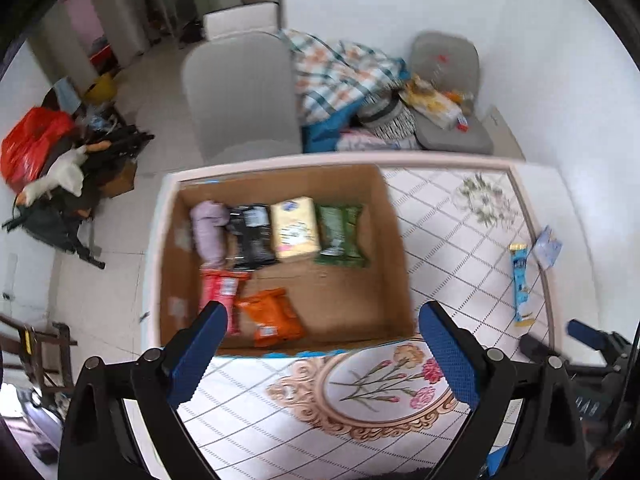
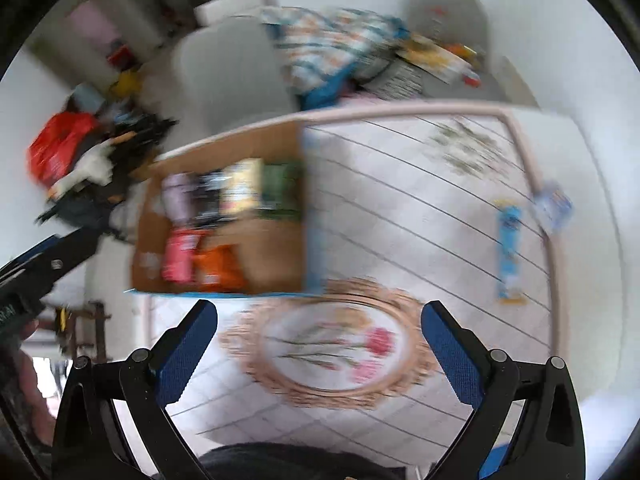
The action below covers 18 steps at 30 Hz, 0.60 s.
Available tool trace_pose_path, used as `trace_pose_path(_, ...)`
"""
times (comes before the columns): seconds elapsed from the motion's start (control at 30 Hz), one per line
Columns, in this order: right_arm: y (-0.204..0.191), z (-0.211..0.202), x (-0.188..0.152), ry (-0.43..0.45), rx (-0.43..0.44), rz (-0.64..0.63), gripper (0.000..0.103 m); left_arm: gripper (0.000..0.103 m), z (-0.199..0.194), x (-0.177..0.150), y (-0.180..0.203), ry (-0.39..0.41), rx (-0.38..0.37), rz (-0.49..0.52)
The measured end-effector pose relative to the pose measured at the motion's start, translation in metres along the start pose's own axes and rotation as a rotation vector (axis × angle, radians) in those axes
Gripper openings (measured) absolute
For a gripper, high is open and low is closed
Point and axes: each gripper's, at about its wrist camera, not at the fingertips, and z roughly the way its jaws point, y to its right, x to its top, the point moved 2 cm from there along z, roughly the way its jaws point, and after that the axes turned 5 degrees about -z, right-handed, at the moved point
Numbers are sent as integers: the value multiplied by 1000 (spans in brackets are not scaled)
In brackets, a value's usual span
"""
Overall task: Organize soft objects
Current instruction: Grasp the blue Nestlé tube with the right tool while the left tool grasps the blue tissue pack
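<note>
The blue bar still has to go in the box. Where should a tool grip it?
Grip the blue bar across its narrow middle, from above: it lies flat and long on the table, both long edges free. The right tool looks nearer.

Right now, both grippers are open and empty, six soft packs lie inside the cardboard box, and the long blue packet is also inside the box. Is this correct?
Not entirely. The long blue packet is not inside the cardboard box; it lies on the table, off to the box's right, as the left wrist view shows. The rest holds: the left gripper and right gripper are open and empty, and six packs lie in the box.
</note>
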Motion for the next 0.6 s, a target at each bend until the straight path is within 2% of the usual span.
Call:
trace_pose_path(0.17, 123, 52, 1, -65, -118, 179, 103, 98, 61, 7, 87, -57, 53, 117)
trace_pose_path(0.3, 194, 105, 9, -130, -104, 277, 101, 98, 112, 14, 153, -114, 91, 212)
trace_pose_path(0.37, 216, 135, 16, -173, -84, 301, 87, 98, 133, 19, 180, -145, 101, 245)
trace_pose_path(0.43, 232, 163, 25, -202, -75, 318, 83, 98, 153, 23, 203, -175, 111, 273)
trace_pose_path(0.6, 252, 215, 34, -290, -67, 324, 59, 98, 184, 32, 242, -211, 129, 348)
